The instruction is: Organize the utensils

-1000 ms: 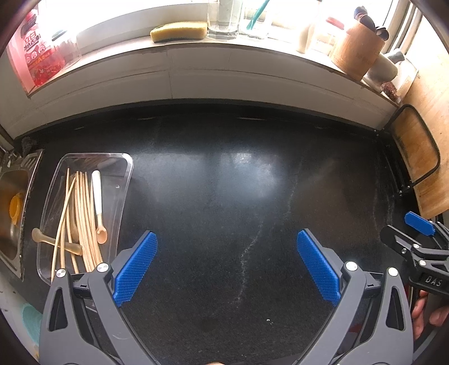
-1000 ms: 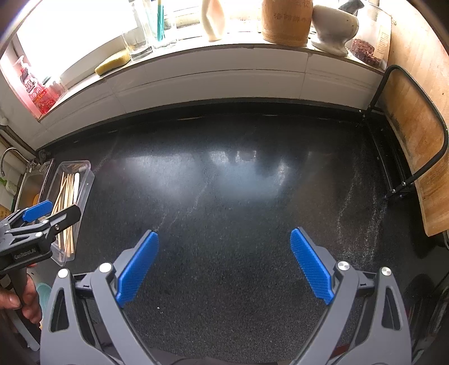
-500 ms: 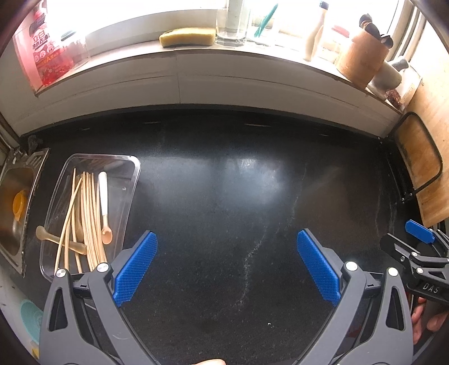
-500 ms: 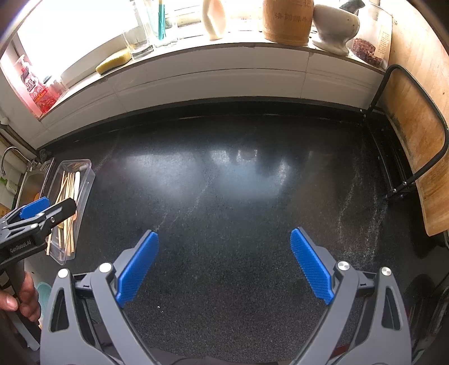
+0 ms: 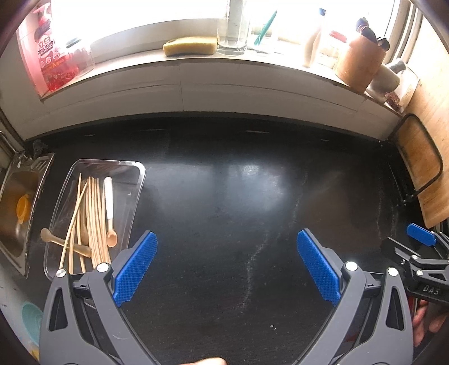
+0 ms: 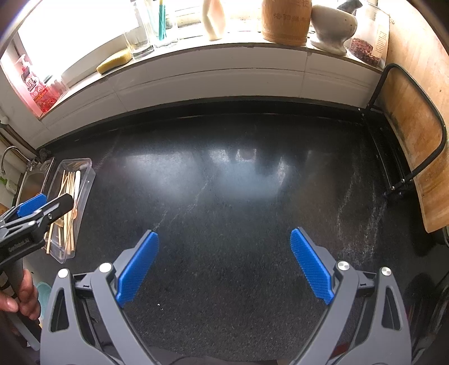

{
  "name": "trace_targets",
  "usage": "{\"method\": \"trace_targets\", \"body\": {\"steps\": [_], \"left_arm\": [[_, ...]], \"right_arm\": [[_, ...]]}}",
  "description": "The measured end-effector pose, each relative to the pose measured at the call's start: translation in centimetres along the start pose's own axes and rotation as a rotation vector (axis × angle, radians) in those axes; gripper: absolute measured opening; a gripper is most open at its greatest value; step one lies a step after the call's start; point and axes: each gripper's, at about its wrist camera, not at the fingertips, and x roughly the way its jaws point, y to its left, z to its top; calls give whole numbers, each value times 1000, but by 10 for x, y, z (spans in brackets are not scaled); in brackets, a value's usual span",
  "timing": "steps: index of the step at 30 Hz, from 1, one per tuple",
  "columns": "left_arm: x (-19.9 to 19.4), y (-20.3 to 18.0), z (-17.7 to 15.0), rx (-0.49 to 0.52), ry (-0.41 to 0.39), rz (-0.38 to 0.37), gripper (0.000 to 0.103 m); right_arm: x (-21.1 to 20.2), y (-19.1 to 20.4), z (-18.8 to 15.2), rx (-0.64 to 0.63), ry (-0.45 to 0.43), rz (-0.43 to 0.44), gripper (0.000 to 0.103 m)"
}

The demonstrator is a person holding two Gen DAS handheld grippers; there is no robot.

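A clear plastic tray [image 5: 134, 179] [image 6: 87, 182] lies at the left of the black counter, beside the sink. In it lie several wooden chopsticks [image 5: 94, 213], a white-handled spoon [image 5: 109, 202] and a wooden spoon [image 5: 56, 240]. My left gripper [image 5: 227, 264] hangs open over the counter just right of the tray, nothing between its blue pads. My right gripper [image 6: 224, 261] is open too, above the bare middle of the counter. Each wrist view catches the other gripper at its edge: the right one [image 5: 415, 252], the left one [image 6: 36, 207].
A steel sink [image 5: 16, 207] with an orange item borders the tray on the left. The window sill holds a sponge [image 5: 190, 46], glasses, a red soap bottle [image 5: 47, 61] and a wooden utensil holder [image 6: 286, 21]. A cutting board [image 6: 415, 134] in a black rack stands at the right.
The left wrist view has drawn back and shifted left a little, so the tray sits further in. The right gripper has hardly moved.
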Motion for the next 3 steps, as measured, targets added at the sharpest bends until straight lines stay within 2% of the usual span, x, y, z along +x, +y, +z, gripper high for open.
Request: {"method": "trace_targets", "body": {"steps": [3], "left_arm": [[0, 2, -2, -3, 8, 2, 97]], "right_arm": [[-1, 1, -2, -4, -1, 2, 92]]}}
